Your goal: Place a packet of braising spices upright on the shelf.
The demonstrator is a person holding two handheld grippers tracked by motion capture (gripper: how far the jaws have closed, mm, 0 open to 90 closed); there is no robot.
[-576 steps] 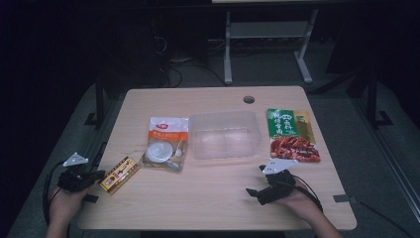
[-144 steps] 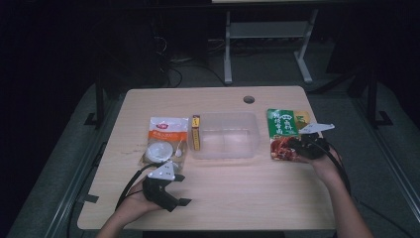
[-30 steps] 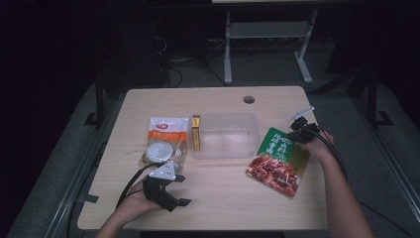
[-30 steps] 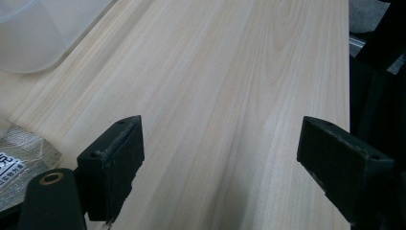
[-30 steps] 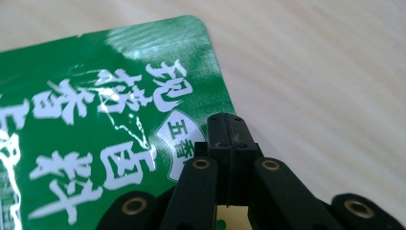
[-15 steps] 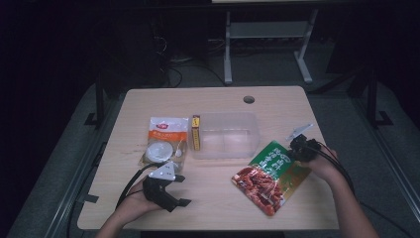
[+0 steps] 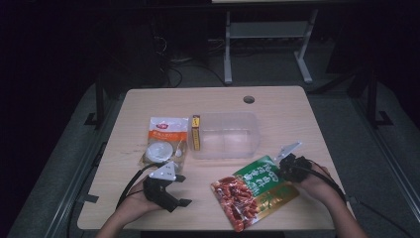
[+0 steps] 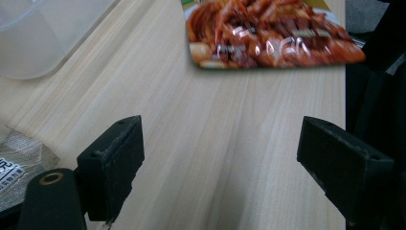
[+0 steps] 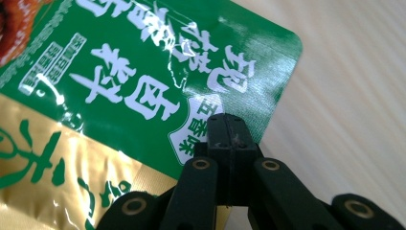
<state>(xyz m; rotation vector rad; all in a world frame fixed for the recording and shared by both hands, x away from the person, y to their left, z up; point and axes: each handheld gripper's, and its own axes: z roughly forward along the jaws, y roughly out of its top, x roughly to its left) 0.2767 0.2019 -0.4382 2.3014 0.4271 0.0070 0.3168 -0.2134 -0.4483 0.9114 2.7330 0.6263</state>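
Dragged toward the table's near edge, green snack pouch (image 7: 255, 191) hangs pinched in the right gripper (image 9: 229, 129)'s closed jaws, apparently bound for the clear plastic container (image 7: 225, 135); left gripper (image 7: 166, 191) rests wide open, empty

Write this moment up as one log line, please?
right gripper: shut on green snack pouch, near table's front edge | left gripper: open, empty | clear tub: empty

Green snack pouch (image 9: 143, 81): big white Chinese chars, too stylised to read; other packs' print too small.
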